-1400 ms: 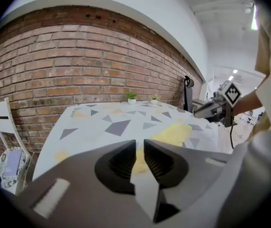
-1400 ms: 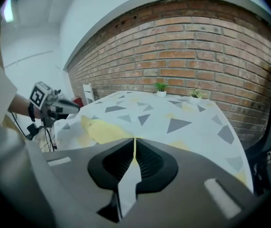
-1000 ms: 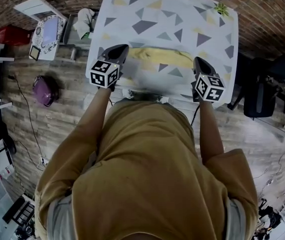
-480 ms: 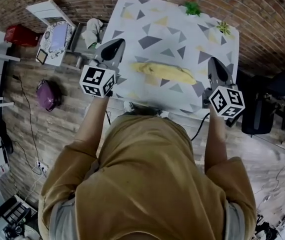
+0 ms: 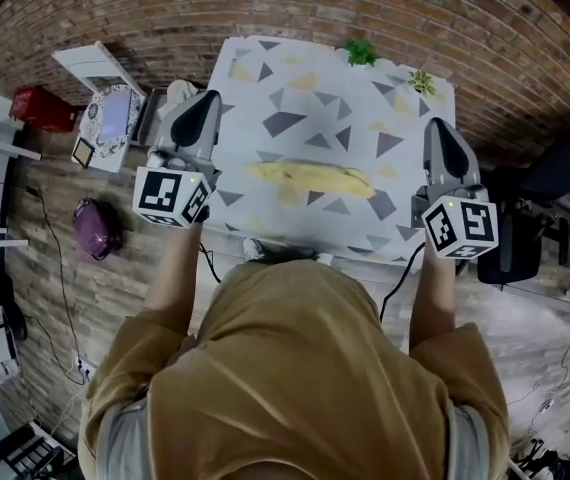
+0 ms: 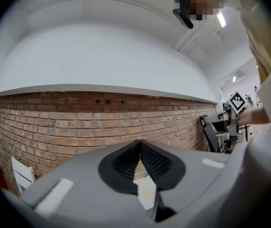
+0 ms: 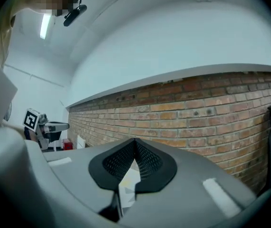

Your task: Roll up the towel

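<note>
Head view: towel (image 5: 310,178) lies rolled; left tool (image 5: 206,100), right tool (image 5: 438,126) closed.

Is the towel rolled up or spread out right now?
Rolled up: the yellow towel lies as a narrow roll across the patterned table.

Table (image 5: 233,230) draped in a pale cloth (image 5: 305,98) printed with grey and yellow triangles. At the centre, a yellow towel (image 5: 310,178) rolled into a long bundle, lying from 9 to 3 o'clock. Along the far edge, well apart from it, a small green plant (image 5: 361,53) at 12 o'clock and a second green plant (image 5: 422,81) at 1 o'clock.
</note>
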### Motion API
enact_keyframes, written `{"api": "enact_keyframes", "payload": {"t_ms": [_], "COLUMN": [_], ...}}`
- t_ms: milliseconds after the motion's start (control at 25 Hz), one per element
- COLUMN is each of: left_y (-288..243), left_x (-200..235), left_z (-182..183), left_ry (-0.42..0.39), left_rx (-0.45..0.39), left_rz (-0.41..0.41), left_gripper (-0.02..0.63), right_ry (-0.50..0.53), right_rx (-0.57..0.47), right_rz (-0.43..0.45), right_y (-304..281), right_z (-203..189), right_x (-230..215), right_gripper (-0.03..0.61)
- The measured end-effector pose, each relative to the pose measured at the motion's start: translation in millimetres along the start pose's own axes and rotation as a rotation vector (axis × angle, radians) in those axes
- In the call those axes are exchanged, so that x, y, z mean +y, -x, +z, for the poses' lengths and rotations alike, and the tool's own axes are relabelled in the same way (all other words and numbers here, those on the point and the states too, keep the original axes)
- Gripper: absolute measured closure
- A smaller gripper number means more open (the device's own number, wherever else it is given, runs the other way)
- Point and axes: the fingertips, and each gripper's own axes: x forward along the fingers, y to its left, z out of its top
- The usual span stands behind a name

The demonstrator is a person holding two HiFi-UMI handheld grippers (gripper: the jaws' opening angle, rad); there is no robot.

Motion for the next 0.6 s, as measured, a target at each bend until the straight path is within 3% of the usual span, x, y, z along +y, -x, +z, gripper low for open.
{"api": "enact_keyframes", "payload": {"t_ms": [240,600], "left_y": [8.5,23.1], "left_x": [8.7,16.8], "left_z": [49.6,87.0], "left_ry": [-0.017,-0.123], "left_rx": [-0.095,-0.130], "left_rz": [0.037,0.071], "left_gripper": [0.551,0.551], "right_ry": [0.049,0.105], "right_rx": [-0.069,-0.079], "right_rz": [-0.036,-0.104], "right_y": [25.4,50.6], "right_z": [29.7,55.7], "right_x": [-9.3,-28.2], "right_gripper": [0.575,0.575]}}
